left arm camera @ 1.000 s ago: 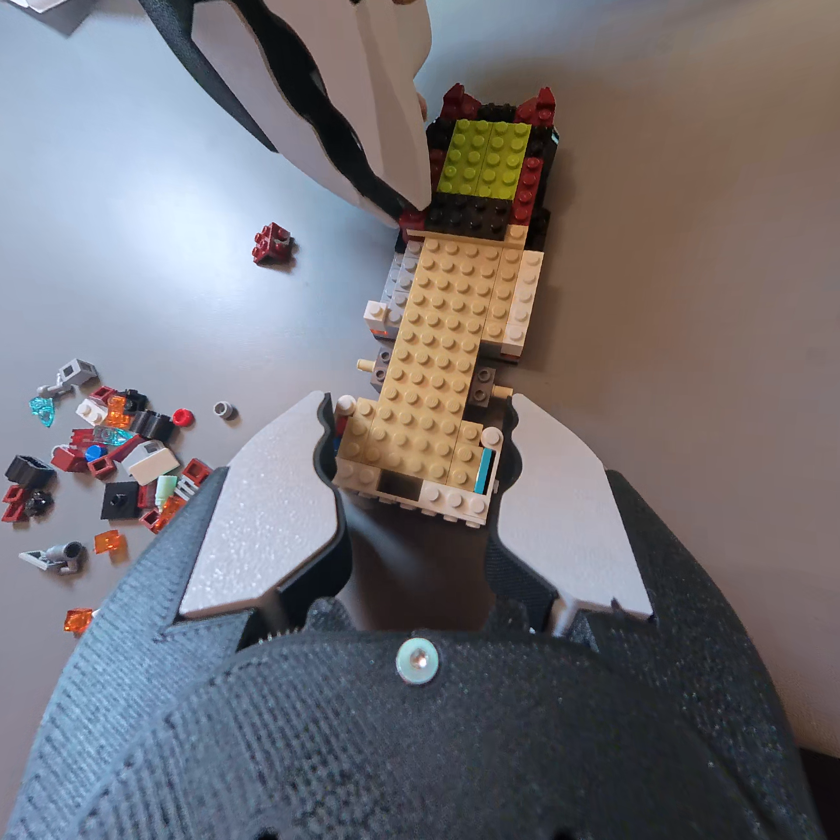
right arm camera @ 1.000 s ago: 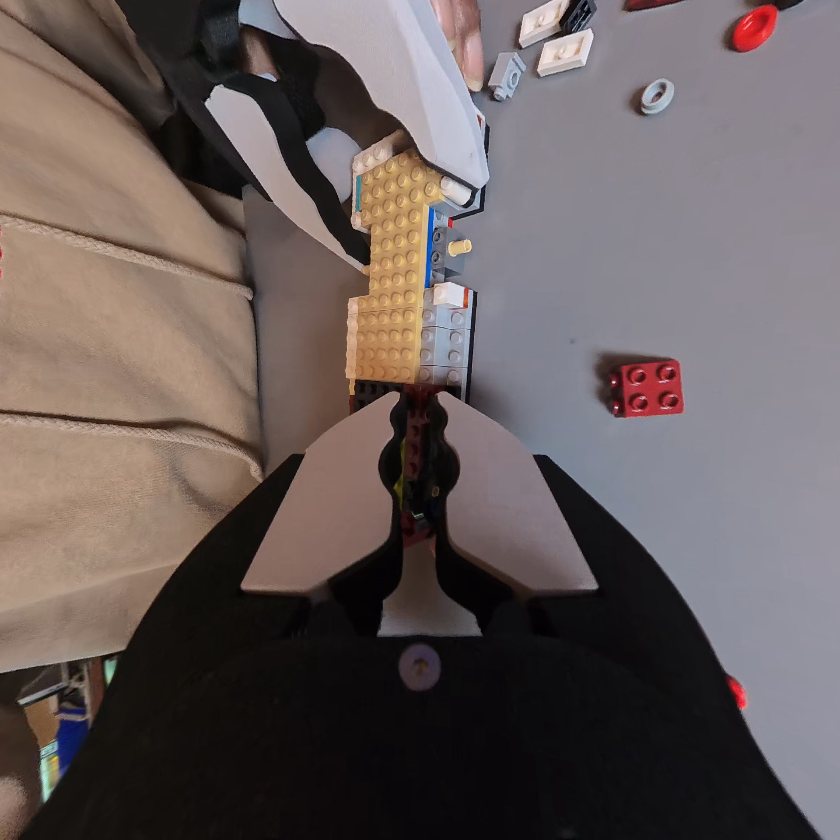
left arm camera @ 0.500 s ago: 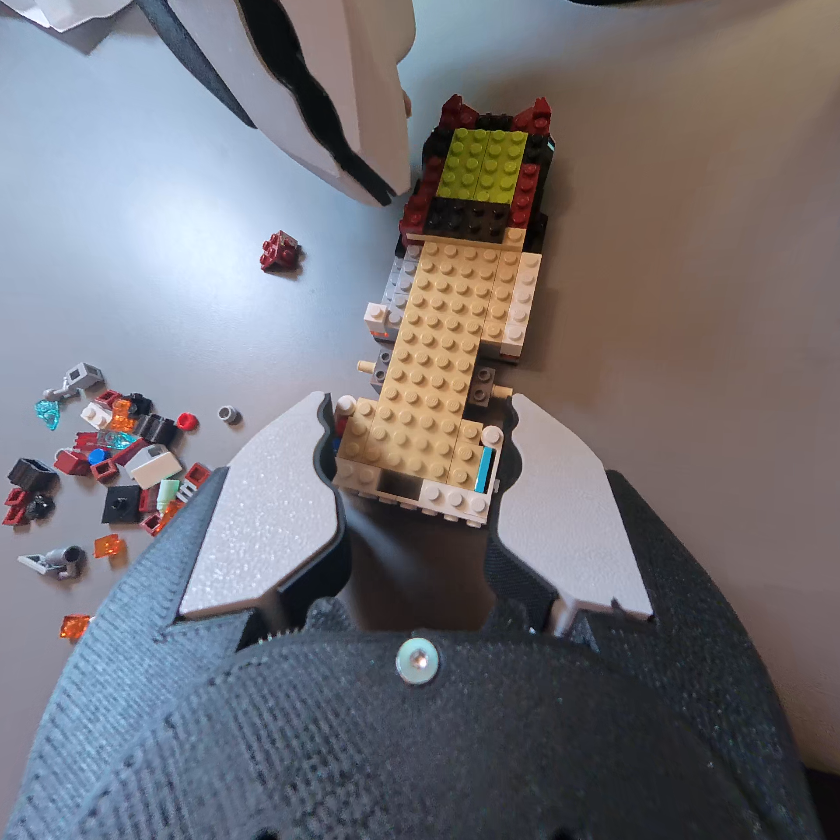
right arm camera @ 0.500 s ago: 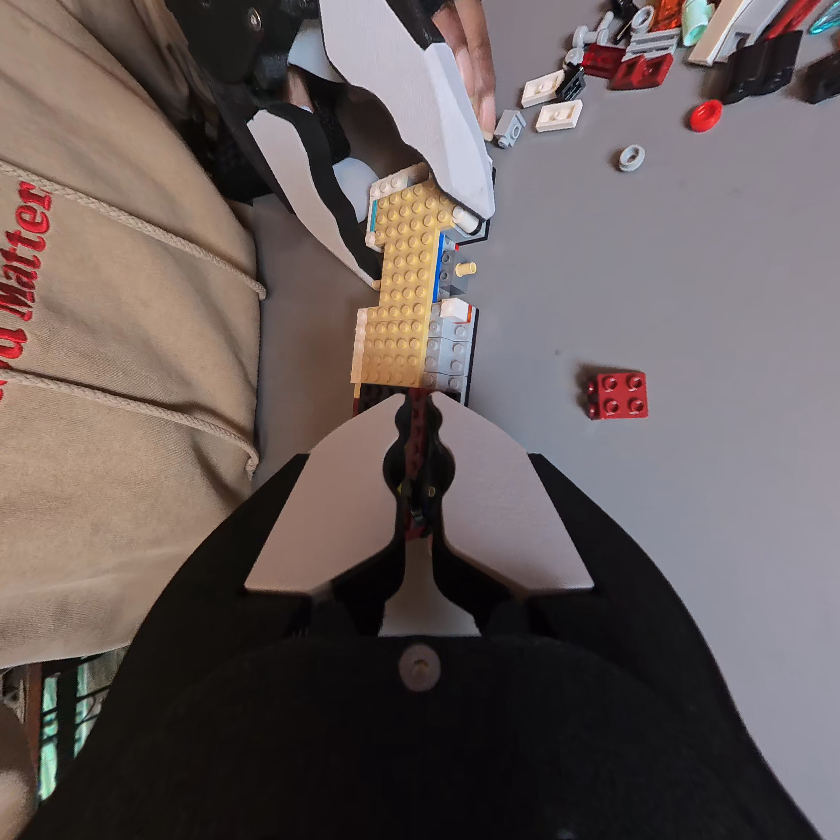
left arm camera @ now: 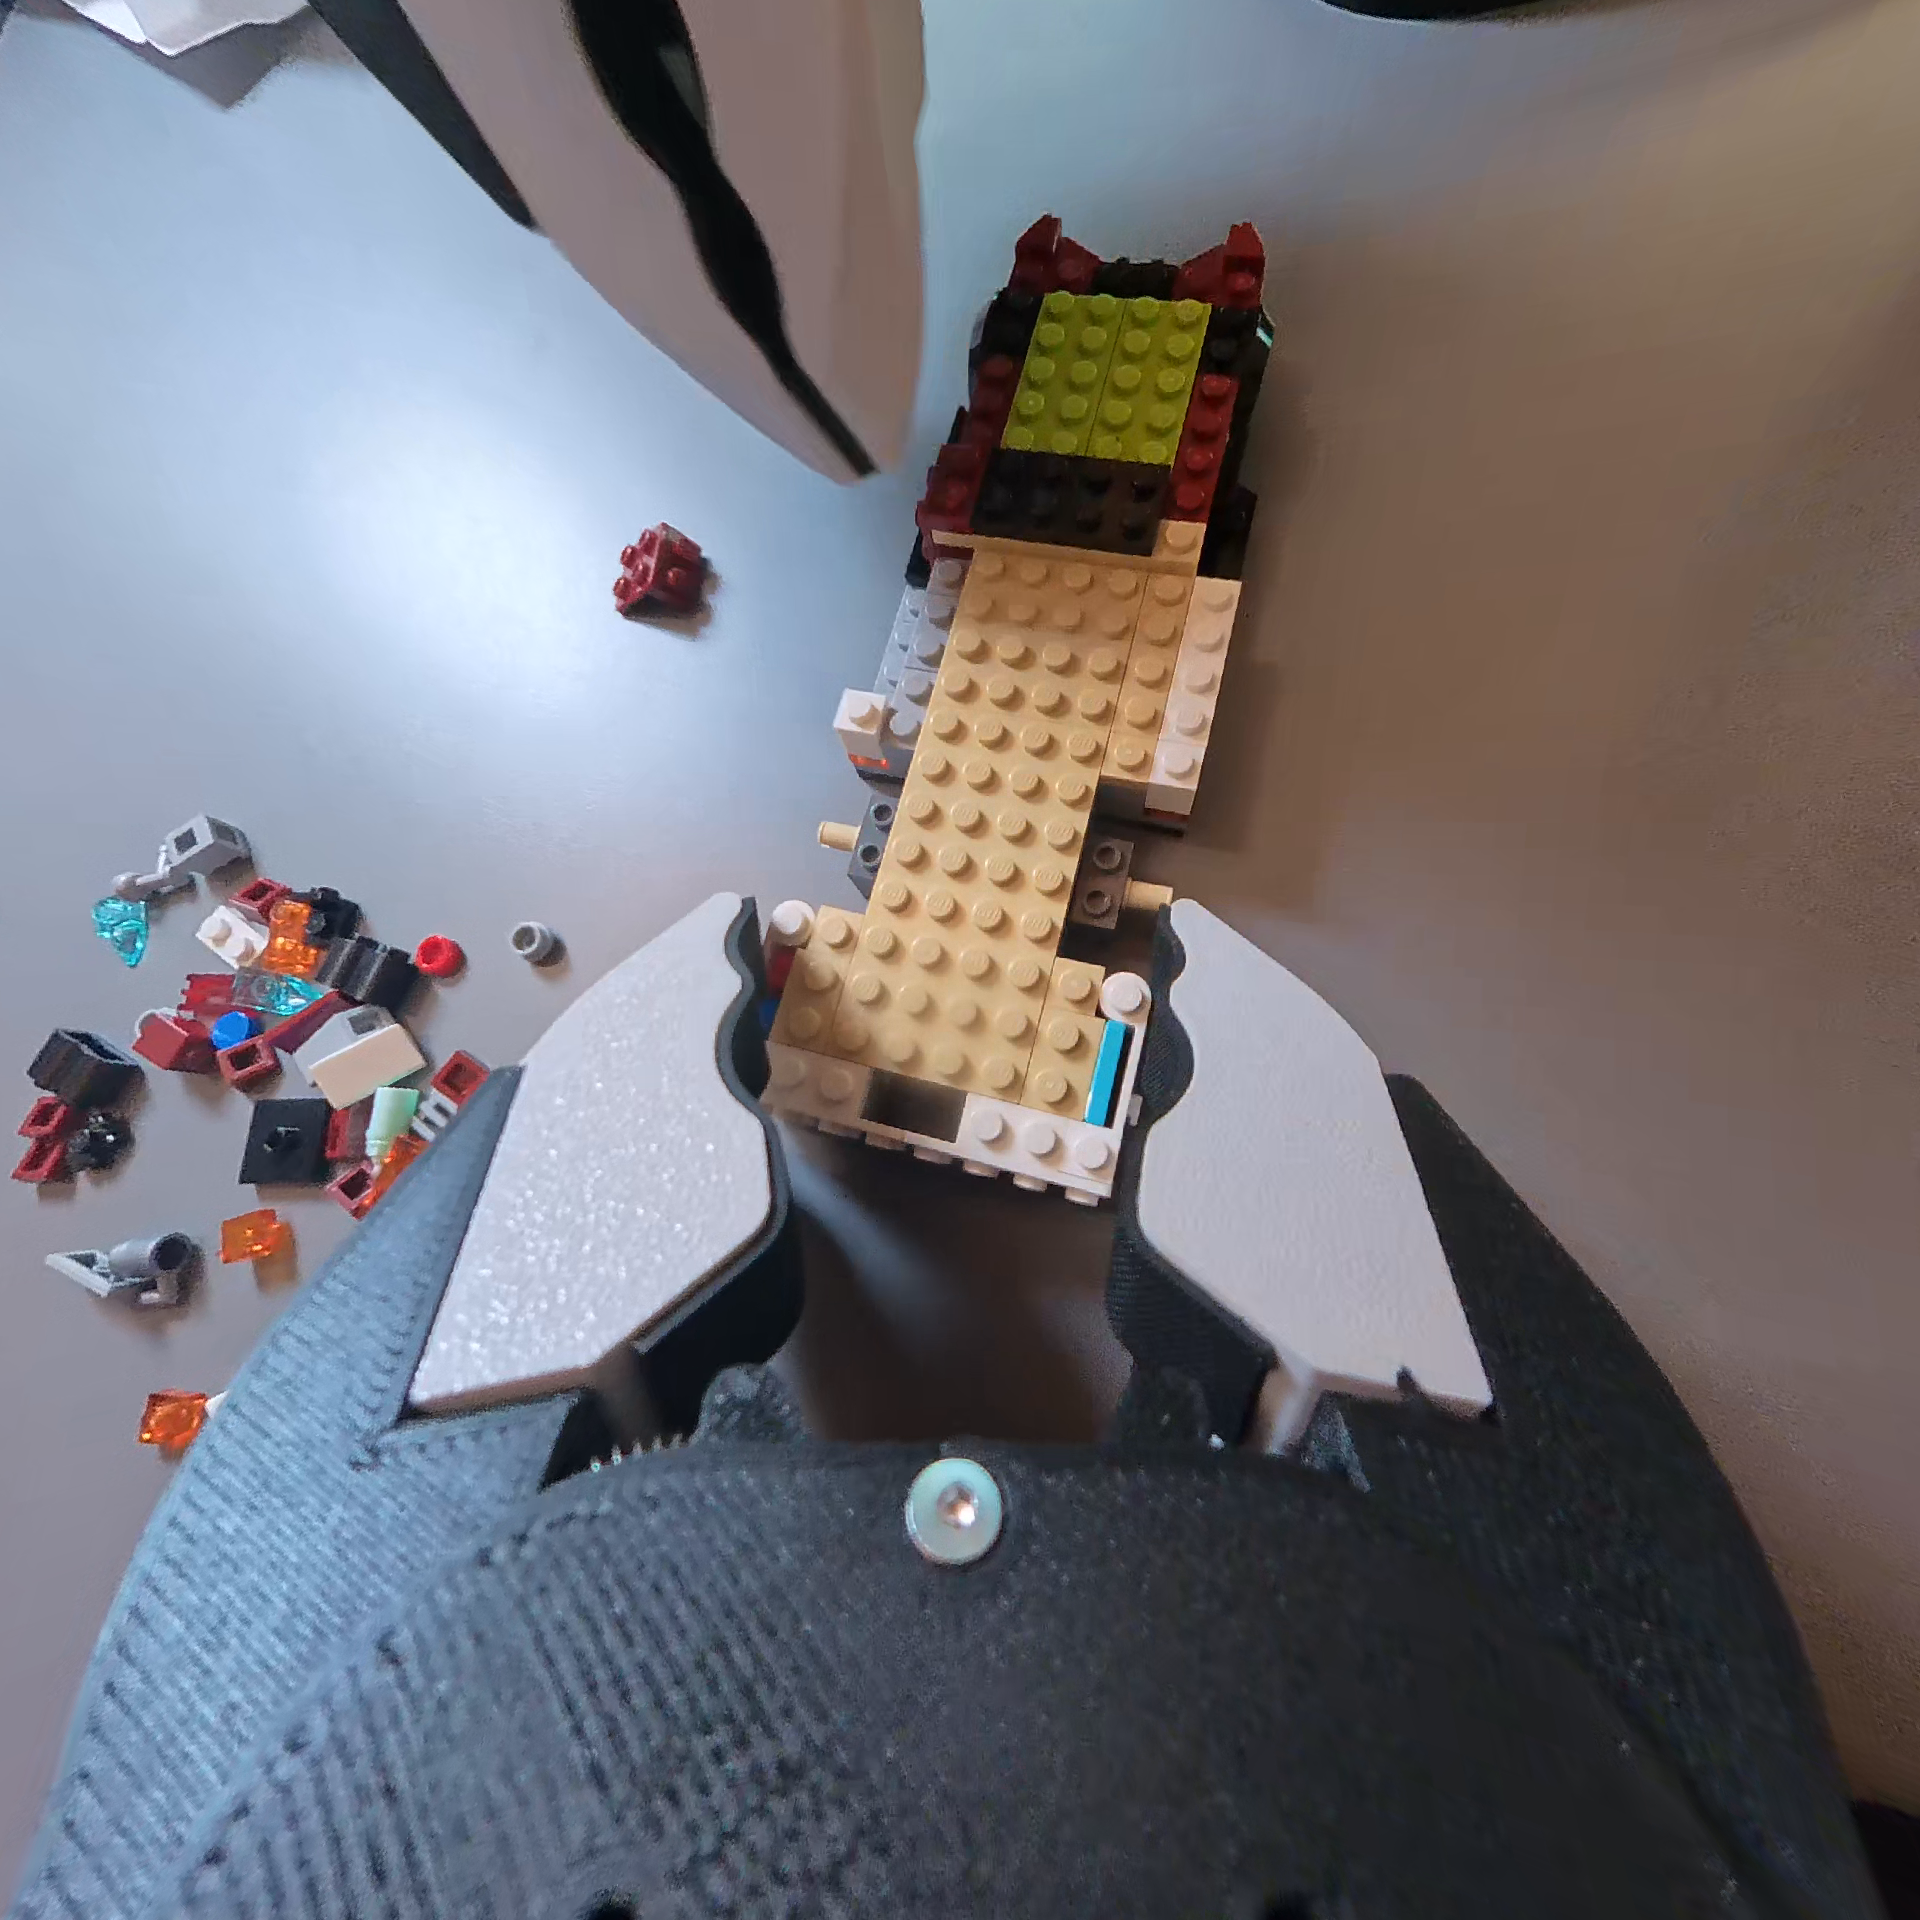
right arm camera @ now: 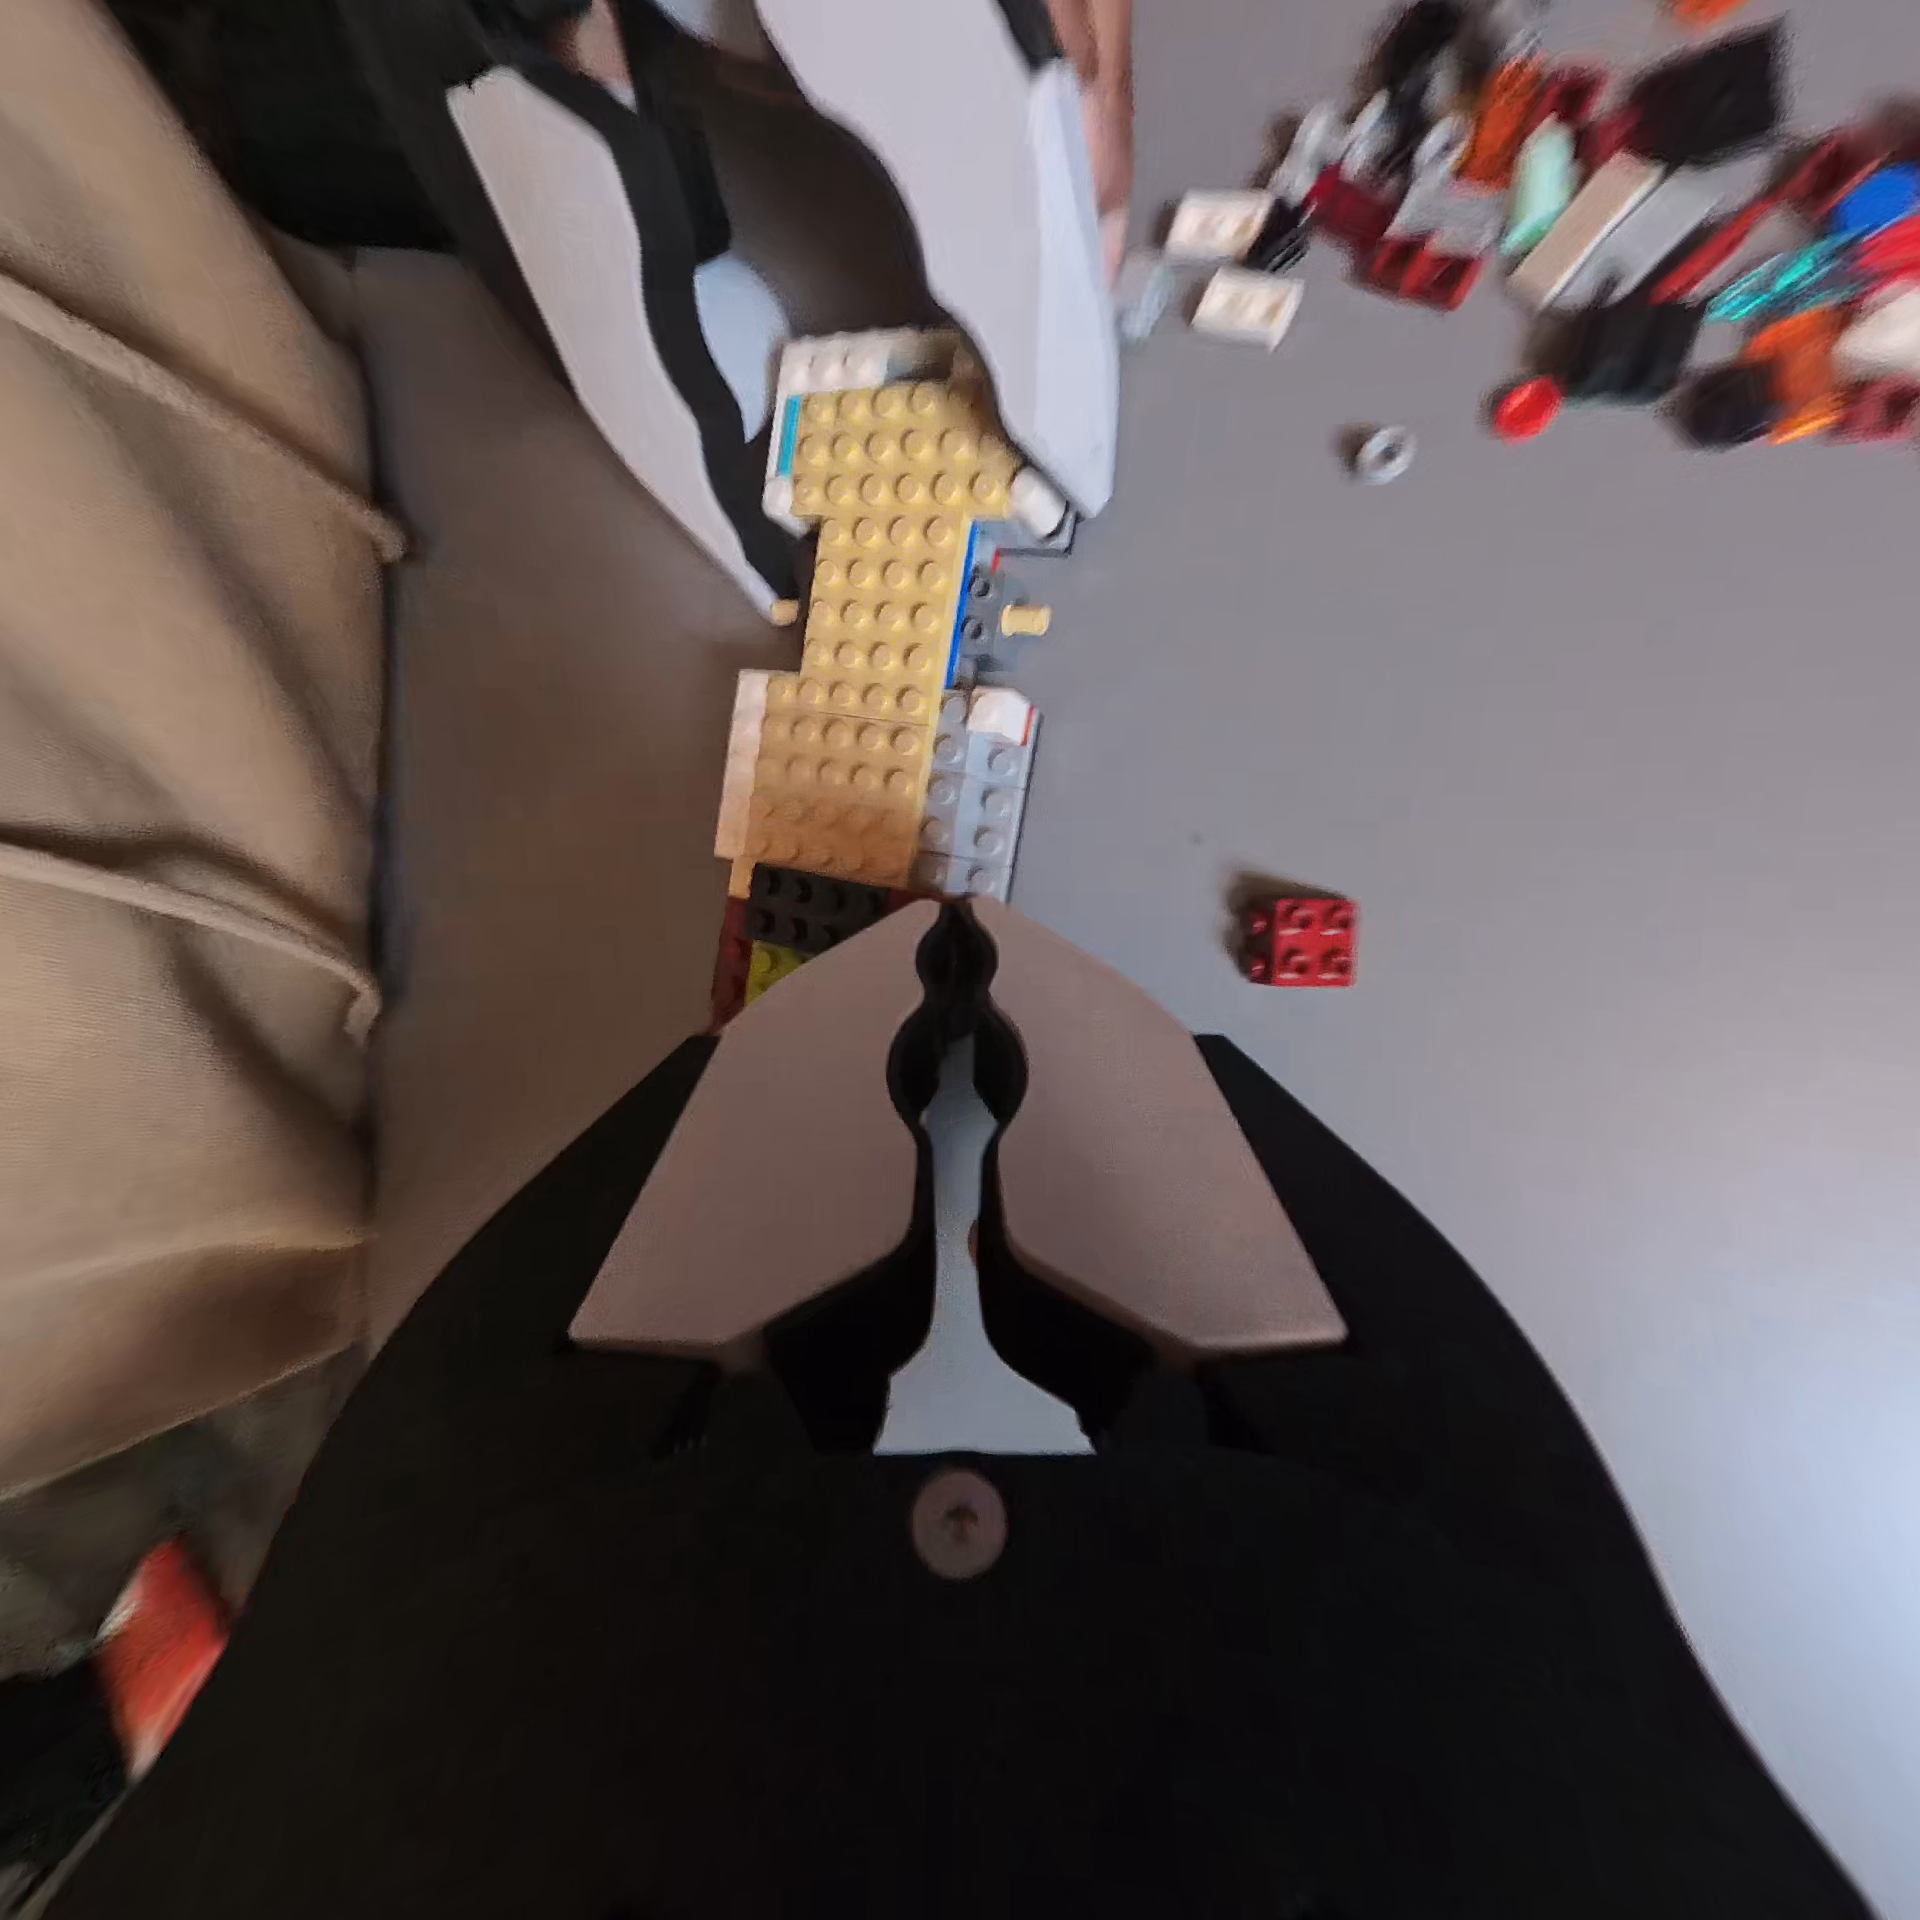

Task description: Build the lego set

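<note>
Left gripper clamped on near end of brick-built model; both pads pressed against model sides. Model: tan studded deck, lime and dark red far end, lying on grey table. Right gripper closed, just beside far end. Dark red brick alone. Loose parts pile near table's left edge.

The right wrist view is smearing: the loose bricks at top right are blurring into streaks. The right gripper is covering the model's dark end. A red object at bottom left is running off the edge, unidentifiable.
</note>
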`<state>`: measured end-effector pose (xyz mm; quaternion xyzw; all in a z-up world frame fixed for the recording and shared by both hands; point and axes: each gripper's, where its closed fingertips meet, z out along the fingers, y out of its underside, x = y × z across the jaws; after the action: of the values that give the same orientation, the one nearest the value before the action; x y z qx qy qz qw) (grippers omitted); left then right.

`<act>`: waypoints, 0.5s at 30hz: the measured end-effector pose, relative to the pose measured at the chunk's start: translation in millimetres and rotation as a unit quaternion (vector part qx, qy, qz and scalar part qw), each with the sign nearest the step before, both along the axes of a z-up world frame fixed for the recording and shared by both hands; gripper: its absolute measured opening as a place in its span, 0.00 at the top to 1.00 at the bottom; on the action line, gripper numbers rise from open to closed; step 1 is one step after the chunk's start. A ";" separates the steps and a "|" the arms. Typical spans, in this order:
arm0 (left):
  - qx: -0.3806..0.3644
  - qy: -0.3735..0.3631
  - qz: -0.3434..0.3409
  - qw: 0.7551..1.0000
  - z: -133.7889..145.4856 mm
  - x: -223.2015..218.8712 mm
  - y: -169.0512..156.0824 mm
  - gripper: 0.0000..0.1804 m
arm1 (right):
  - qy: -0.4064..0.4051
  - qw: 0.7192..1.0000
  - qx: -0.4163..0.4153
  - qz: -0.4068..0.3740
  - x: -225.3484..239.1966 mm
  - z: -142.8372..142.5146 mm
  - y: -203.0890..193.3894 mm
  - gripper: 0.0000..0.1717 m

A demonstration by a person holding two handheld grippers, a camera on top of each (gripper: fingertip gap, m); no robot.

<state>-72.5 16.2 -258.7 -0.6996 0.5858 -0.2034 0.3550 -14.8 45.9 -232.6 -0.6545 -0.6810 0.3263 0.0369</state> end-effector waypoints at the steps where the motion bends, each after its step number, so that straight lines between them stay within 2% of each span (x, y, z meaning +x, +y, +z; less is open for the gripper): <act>1: 0.000 0.000 0.004 1.000 0.0 -0.4 1.2 0.60 | 0.023 0.999 0.024 -0.021 -5.0 7.6 11.7 0.99; 3: 0.001 0.000 0.017 1.000 0.0 -1.2 4.6 0.60 | 0.033 0.993 0.104 -0.052 -6.5 12.4 38.7 0.94; 5: 0.001 -0.001 0.028 1.000 0.1 -1.7 7.9 0.60 | 0.027 0.983 0.175 -0.045 -4.6 9.2 53.0 0.90; 11: 0.003 -0.004 0.045 0.999 0.0 -2.3 12.7 0.60 | -0.034 0.976 0.216 0.001 -3.4 -19.5 55.8 0.87; 15: 0.002 0.000 0.058 0.998 0.0 -2.5 13.9 0.60 | -0.052 0.977 0.205 0.002 -2.9 -27.4 55.8 0.93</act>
<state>-75.1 30.0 -258.7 -0.7318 0.5447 -0.1809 0.3675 -17.7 101.6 -260.0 -0.6478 -0.7357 0.1452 0.1340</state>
